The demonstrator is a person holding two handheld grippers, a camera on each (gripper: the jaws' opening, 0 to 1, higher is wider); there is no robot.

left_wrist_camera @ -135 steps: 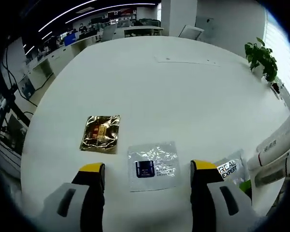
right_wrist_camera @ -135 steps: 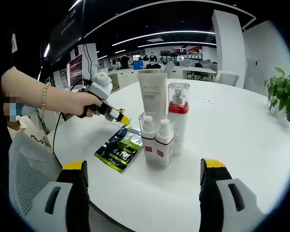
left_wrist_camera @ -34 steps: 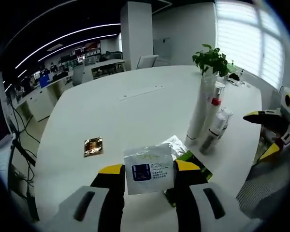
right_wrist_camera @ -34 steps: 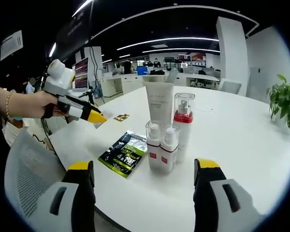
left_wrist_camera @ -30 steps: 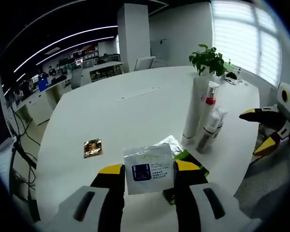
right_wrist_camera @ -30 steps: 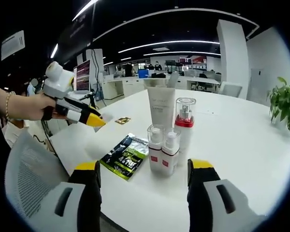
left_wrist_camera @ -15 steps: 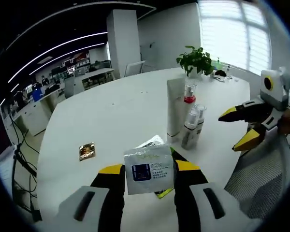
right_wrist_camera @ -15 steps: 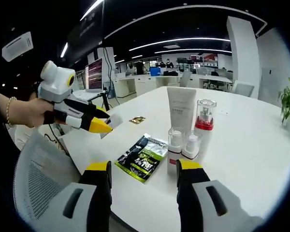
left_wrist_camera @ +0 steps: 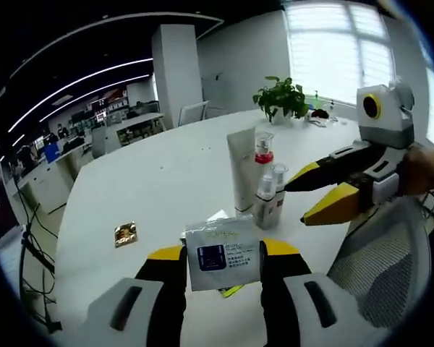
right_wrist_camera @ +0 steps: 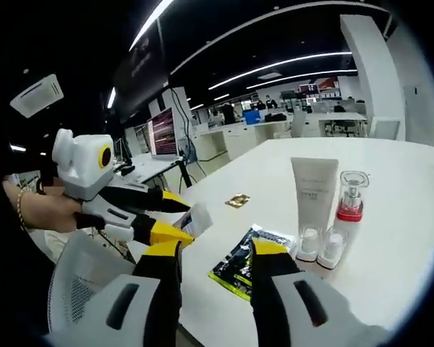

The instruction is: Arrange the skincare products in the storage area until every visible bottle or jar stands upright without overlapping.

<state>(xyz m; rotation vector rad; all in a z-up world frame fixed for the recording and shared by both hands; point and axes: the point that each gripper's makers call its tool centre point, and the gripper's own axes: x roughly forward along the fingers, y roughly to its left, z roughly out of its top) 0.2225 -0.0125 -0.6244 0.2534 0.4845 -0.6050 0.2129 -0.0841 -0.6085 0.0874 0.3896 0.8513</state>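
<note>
Silvery foil sachet with a dark blue label (left_wrist_camera: 223, 253) is pinched in my left tongs (left_wrist_camera: 223, 254), lifted off the white surface (left_wrist_camera: 166, 181) to carry it toward the upright white tube (left_wrist_camera: 240, 170), now nearer than before. Right of it, my right tongs (right_wrist_camera: 215, 262) have narrowed, gripping nothing, above the green-black sachet (right_wrist_camera: 240, 269).

My left gripper (left_wrist_camera: 222, 253) and its sample sachet (left_wrist_camera: 222, 254) hide most of the green packet (left_wrist_camera: 231, 290); the sachet's print is unreadable.
</note>
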